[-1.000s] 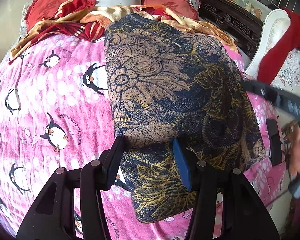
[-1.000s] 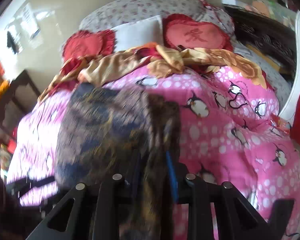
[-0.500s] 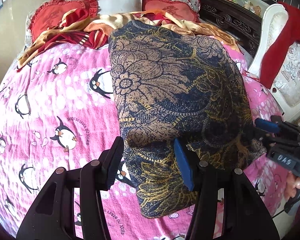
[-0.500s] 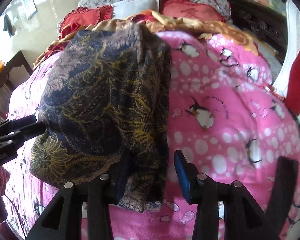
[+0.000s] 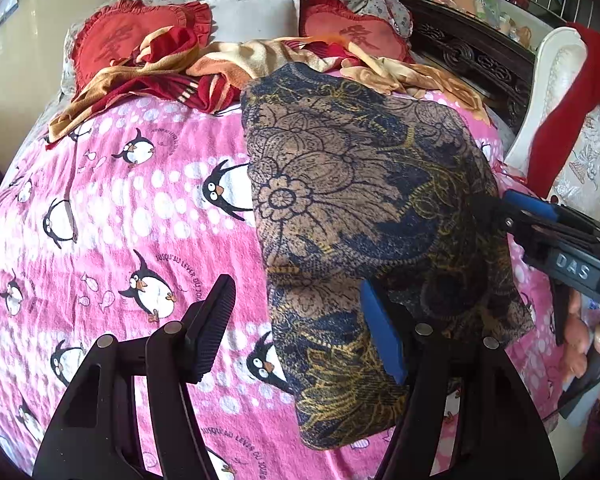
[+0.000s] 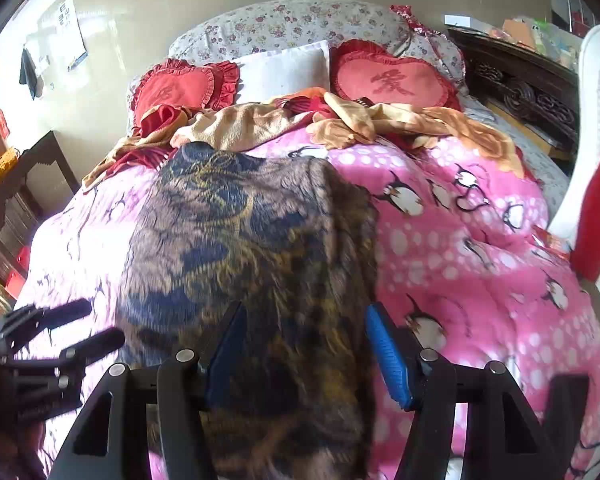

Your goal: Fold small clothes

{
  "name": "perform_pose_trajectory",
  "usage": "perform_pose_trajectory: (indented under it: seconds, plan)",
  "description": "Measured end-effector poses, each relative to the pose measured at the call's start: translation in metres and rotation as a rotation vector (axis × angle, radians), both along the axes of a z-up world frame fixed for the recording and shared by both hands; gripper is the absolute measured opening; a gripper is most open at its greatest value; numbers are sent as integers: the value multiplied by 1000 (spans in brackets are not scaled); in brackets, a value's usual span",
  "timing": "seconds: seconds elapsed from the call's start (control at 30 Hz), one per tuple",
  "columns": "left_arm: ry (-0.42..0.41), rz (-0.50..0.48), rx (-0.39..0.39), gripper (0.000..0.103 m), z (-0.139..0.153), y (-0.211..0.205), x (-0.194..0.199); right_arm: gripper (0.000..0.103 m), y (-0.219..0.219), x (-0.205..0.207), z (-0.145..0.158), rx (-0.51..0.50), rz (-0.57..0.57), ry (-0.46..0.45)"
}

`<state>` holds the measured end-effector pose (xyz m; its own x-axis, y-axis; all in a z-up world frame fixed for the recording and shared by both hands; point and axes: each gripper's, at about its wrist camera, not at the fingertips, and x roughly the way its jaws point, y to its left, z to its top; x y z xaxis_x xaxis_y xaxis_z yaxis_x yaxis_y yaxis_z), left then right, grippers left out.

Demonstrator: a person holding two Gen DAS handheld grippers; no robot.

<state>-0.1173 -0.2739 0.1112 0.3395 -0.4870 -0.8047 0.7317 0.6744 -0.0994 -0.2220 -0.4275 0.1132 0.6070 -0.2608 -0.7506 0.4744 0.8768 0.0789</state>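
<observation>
Item: dark floral garment (image 5: 364,208), lying folded lengthwise on the pink penguin blanket (image 5: 112,220), near edge toward you.

Left gripper (image 5: 300,328): you are holding it spread wide, nothing pinched, over the garment's near left edge.

Right gripper (image 6: 304,352): jaws apart, empty, straddling the near right edge, probably lining up the next fold.

Unsorted clothes (image 5: 236,64) are waiting by the pillows.

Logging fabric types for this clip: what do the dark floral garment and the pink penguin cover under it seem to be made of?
Dark floral garment: seemingly a soft knit or brushed fabric, matte; a grainy weave shows through the print and it drapes limply. Pink penguin cover: probably plush fleece or terry, matte; its printed dots look fuzzy at the edges. Neither is certain from looks alone.
</observation>
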Motion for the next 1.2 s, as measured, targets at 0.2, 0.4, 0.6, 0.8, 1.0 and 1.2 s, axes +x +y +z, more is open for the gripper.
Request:
perform_pose_trajectory:
  seconds: [0.2, 0.4, 0.6, 0.8, 1.0, 1.2]
  plan:
    - [41, -3, -19, 65, -7, -2, 19, 77, -28, 21, -19, 9, -38, 30]
    - [151, -48, -92, 73, -19, -11, 41, 87, -53, 15, -35, 136, -10, -37]
    - [220, -79, -142, 78, -33, -24, 51, 91, -65, 13, -50, 259, 41, -93]
    - [321, -81, -177, 71, -41, -32, 55, 50, -66, 18, -55, 390, 92, -120]
    - [283, -112, -186, 40, -19, -18, 47, 30, -44, 15, -24, 353, 142, -129]
    - [262, -129, -188, 39, 14, 30, 38, 29, -17, 1, 9, 415, 170, -171]
